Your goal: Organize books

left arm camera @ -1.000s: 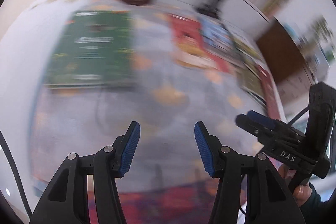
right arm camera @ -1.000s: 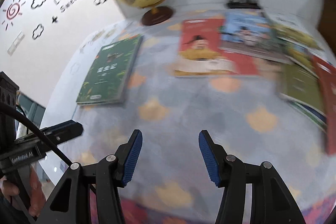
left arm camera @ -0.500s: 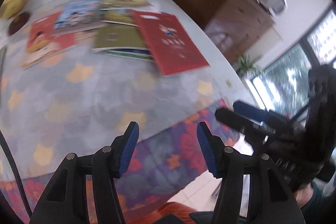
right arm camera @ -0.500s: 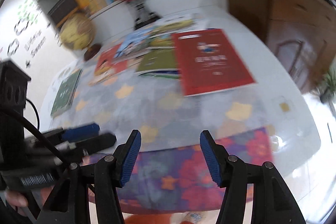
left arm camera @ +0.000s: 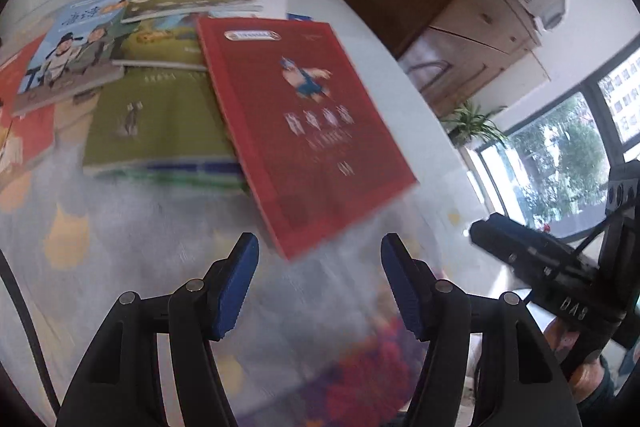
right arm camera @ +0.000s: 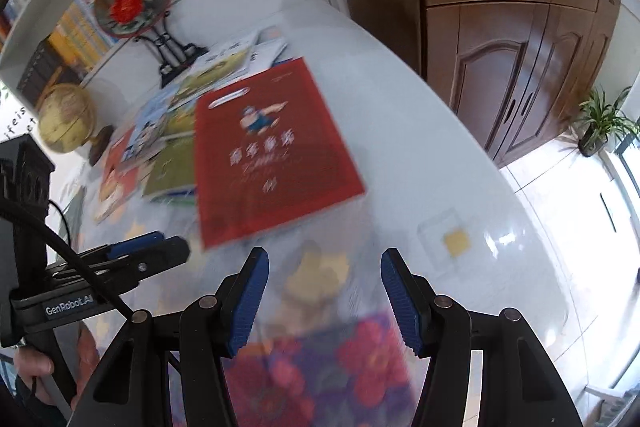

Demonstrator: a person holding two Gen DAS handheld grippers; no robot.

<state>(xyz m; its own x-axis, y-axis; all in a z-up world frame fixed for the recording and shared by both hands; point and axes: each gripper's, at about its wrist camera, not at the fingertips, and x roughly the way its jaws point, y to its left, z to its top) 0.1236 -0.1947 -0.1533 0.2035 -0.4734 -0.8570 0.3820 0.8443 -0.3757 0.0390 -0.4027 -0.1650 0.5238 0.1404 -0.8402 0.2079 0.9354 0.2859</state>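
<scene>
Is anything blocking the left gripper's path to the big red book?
Nothing visible. The left gripper, its jaws opening and empty, points at the red book's near corner, with only bare tablecloth between them.

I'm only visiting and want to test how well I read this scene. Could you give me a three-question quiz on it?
1. True or false: the red book lies partly on top of the olive-green book.
2. What is between the fingers of the left gripper? A) a book B) nothing C) a globe
3. Fill in: the ornamental fan stands on a black ____.

Key: 1 true; 2 B, its jaws are opening over bare tablecloth; 3 stand.
</scene>
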